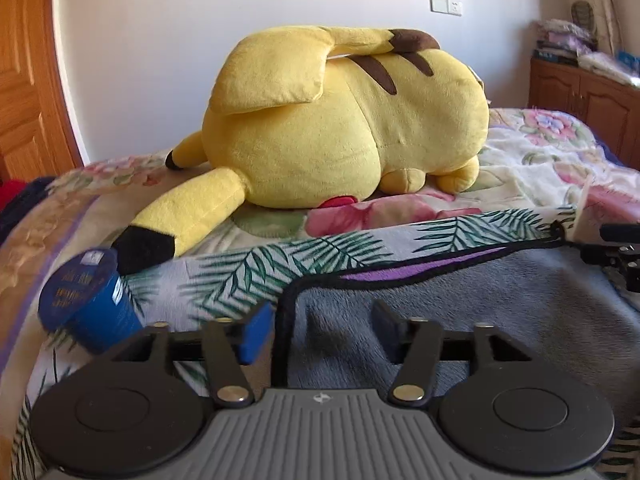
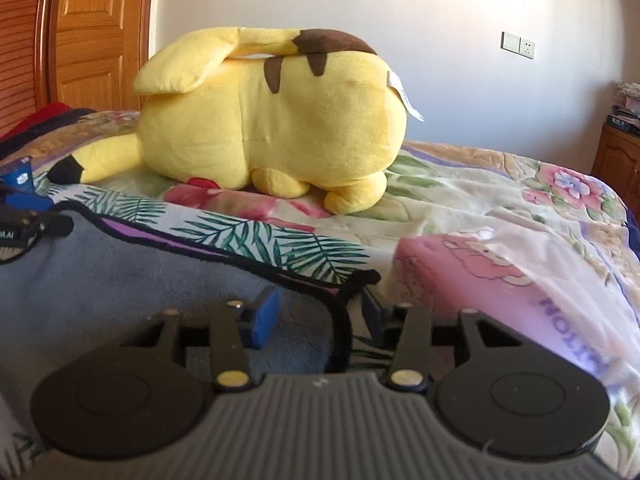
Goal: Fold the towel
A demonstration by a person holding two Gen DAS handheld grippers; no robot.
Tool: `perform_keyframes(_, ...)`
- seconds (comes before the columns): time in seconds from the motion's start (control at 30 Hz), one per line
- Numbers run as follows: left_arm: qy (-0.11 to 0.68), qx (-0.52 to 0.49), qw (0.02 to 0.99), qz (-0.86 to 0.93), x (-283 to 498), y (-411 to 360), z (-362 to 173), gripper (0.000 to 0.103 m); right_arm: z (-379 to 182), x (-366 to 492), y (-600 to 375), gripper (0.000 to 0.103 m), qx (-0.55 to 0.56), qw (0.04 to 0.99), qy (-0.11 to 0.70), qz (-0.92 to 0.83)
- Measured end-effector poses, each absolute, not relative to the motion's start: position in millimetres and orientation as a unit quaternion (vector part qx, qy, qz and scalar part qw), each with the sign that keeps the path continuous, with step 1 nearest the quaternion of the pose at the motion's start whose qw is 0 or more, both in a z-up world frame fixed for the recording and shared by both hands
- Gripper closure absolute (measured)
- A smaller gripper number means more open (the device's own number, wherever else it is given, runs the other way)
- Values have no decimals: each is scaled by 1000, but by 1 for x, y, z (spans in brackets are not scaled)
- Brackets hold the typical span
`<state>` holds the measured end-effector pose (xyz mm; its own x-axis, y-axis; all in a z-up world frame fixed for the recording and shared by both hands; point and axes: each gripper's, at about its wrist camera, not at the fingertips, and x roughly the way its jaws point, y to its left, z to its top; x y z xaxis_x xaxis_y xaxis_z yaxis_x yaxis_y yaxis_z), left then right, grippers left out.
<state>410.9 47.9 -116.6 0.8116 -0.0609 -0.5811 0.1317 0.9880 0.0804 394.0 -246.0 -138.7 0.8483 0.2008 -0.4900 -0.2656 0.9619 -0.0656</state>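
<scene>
Two grippers at the gray towel

The left gripper [image 1: 322, 330] and right gripper [image 2: 318, 318] have wide jaws around the towel's [image 1: 460, 292] black edge.

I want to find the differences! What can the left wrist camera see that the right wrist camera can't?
Only the left wrist view shows the whole blue can lying beside the towel and the folded stack on the cabinet. Only the right wrist view shows the pink package and the plush's white tag. Both show the yellow plush, the gray towel with its black edge between each open claw's fingers, the left claw and the right claw.
</scene>
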Motion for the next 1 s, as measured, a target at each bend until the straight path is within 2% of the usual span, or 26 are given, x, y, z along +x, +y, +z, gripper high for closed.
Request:
perform_keyframes(0.13,306,56,949,-55,389,42,-103,52,-122,373,-258,56,-45,958,253,128)
perform_keyframes(0.3,308,54,947,-68,353,32,-78,35,-94,336,-268,56,-27,957,257,131)
perform_keyframes(0.37,310,53,947,-73,338,28,-68,32,-83,321,-271,56,-27,957,259,131)
perform_keyframes(0.7,294,51,950,-87,263,16,-1,22,-16,250,-278,56,-21,961,238,137)
perform_keyframes(1.0,271,61,957,-82,219,15,40,20,20,213,-273,56,-15,965,212,150)
